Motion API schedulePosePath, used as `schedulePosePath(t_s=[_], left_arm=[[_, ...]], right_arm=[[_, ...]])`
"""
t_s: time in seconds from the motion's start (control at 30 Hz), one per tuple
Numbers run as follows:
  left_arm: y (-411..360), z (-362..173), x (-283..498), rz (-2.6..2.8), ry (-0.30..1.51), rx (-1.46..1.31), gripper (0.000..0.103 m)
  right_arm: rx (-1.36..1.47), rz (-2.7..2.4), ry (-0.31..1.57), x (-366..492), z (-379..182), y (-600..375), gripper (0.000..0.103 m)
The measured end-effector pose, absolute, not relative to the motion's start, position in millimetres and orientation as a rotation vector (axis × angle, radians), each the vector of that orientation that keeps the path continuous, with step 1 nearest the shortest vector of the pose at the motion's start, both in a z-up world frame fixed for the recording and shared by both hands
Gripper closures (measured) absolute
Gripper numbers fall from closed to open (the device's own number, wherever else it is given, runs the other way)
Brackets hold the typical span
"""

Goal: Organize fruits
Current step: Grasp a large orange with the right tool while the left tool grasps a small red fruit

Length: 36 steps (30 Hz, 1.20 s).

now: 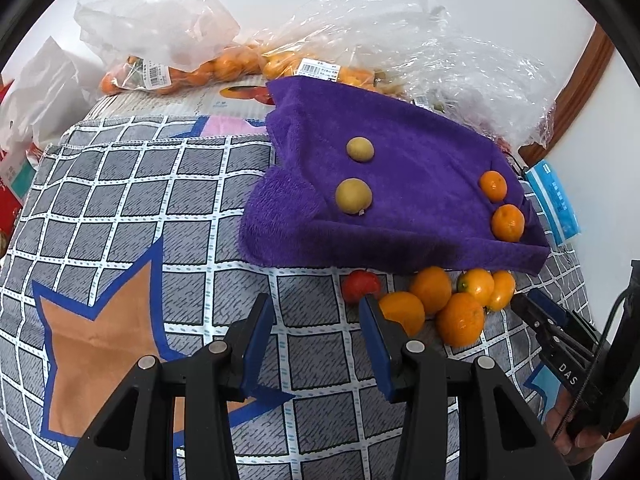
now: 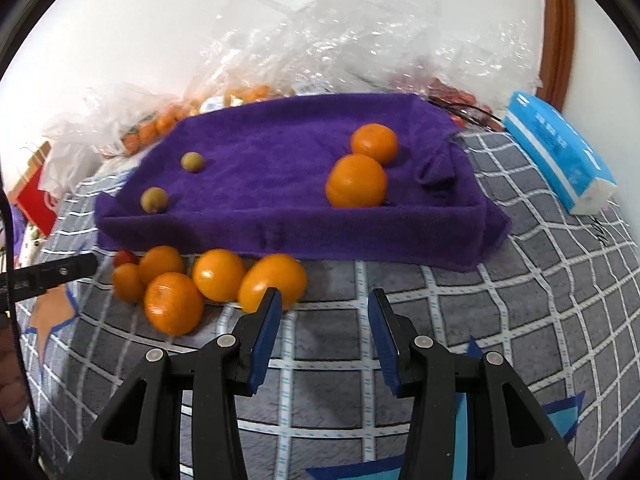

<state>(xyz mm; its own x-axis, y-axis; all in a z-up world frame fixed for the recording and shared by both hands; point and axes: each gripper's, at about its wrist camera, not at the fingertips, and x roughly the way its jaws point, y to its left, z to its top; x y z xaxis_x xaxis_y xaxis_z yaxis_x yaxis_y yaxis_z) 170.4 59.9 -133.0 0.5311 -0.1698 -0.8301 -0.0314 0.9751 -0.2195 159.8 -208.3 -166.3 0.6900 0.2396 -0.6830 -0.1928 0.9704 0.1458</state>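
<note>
Now both grippers, left (image 1: 316,304) and right (image 2: 324,298), hover narrowly parted, holding nothing. Loose oranges (image 2: 218,274) lie at ten o'clock of the right one, just before the towel (image 2: 280,184) bearing four fruits.

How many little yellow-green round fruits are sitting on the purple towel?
2. Both lie on the left part of the purple towel: one yellow-green fruit farther back, the other nearer the front edge. More could be hidden in the plastic bags behind.
</note>
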Motion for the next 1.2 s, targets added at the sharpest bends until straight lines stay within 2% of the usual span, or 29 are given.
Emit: schedulePosePath(t_s=[0.5,0.57,1.2], left_arm=[[72.9,-128.5,169.8,-0.038,1.001,-0.228,0.061],[73.5,-128.6,168.7,-0.036,1.002,-0.230,0.061],[42.5,-137.8,187.1,-0.113,1.029,-0.242,0.061]], right_arm=[[0.089,0.329,0.845,186.0,-177.8,-186.0,0.058],[0.073,0.317,0.832,182.6,-177.1,-186.7,0.067],[0.072,0.273,0.829,179.9,-179.9,-207.7,0.066]])
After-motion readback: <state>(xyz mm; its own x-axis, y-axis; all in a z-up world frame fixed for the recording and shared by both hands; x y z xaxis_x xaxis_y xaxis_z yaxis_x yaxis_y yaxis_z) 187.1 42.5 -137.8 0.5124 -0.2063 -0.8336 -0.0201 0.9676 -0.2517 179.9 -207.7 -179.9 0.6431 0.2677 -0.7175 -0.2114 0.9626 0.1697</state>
